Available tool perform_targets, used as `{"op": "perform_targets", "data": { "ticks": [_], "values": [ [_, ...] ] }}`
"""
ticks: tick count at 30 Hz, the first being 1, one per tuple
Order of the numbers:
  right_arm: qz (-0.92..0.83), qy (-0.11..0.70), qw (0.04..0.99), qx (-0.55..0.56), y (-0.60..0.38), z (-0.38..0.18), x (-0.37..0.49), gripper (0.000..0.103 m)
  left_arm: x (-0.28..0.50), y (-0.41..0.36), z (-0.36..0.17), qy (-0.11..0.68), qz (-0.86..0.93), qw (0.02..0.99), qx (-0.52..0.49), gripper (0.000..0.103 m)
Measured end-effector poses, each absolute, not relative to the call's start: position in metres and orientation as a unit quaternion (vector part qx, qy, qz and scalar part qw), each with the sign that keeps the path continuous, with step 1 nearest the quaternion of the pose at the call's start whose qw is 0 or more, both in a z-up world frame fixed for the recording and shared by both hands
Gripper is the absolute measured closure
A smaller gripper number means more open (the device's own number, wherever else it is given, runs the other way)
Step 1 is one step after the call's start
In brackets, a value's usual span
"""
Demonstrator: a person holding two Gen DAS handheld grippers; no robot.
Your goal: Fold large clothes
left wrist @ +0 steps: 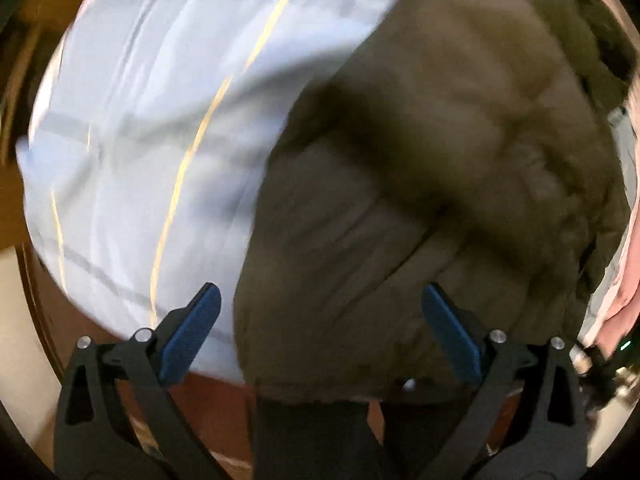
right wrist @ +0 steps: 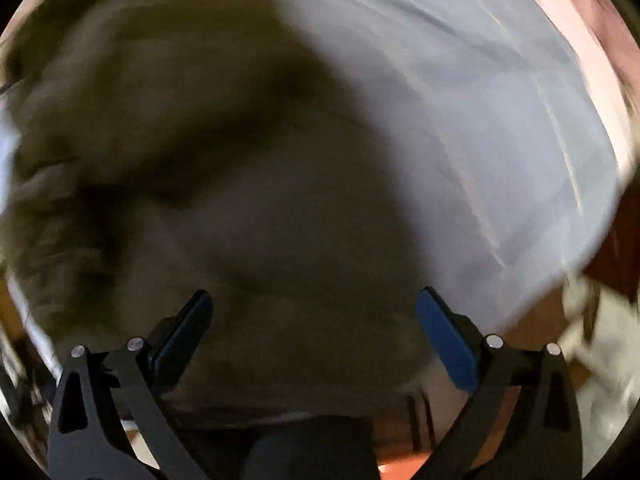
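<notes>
Below, an olive-brown padded jacket (left wrist: 420, 168) is seen bunched on a pale checked bedsheet (left wrist: 132, 120). Yellow lines are shown only in the left view; the right is blurred. Both left gripper (left wrist: 320, 330) and right gripper (right wrist: 314, 330) fingers are spread wide, nothing held. Bare sheet is left beside the jacket's edge.

Olive-brown jacket (left wrist: 420, 184) lies on a pale blue sheet (left wrist: 132, 128) lined with grey and yellow stripes; blue pads (left wrist: 188, 336) on black fingers.

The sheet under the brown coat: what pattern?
Pale sheet with grey and yellow lines; left wrist view.
</notes>
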State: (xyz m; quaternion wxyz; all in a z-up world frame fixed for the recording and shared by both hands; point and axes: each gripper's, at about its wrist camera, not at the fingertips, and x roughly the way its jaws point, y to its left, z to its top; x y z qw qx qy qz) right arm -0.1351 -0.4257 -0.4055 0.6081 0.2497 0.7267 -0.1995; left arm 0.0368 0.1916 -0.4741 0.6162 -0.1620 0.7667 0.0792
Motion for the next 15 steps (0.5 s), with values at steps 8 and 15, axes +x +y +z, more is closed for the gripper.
{"op": "perform_targets", "data": {
  "ticks": [8, 15],
  "values": [
    [-0.145, 0.748, 0.531, 0.372, -0.417, -0.478, -0.155, 0.033, 0.014, 0.171, -0.53, 0.83, 0.088, 0.54, -0.107, 0.04],
    [-0.144, 0.782, 0.528, 0.298, -0.384, -0.484, -0.137, 0.067, 0.015, 0.168, -0.55, 0.846, 0.103, 0.522, -0.048, 0.047]
  ]
}}
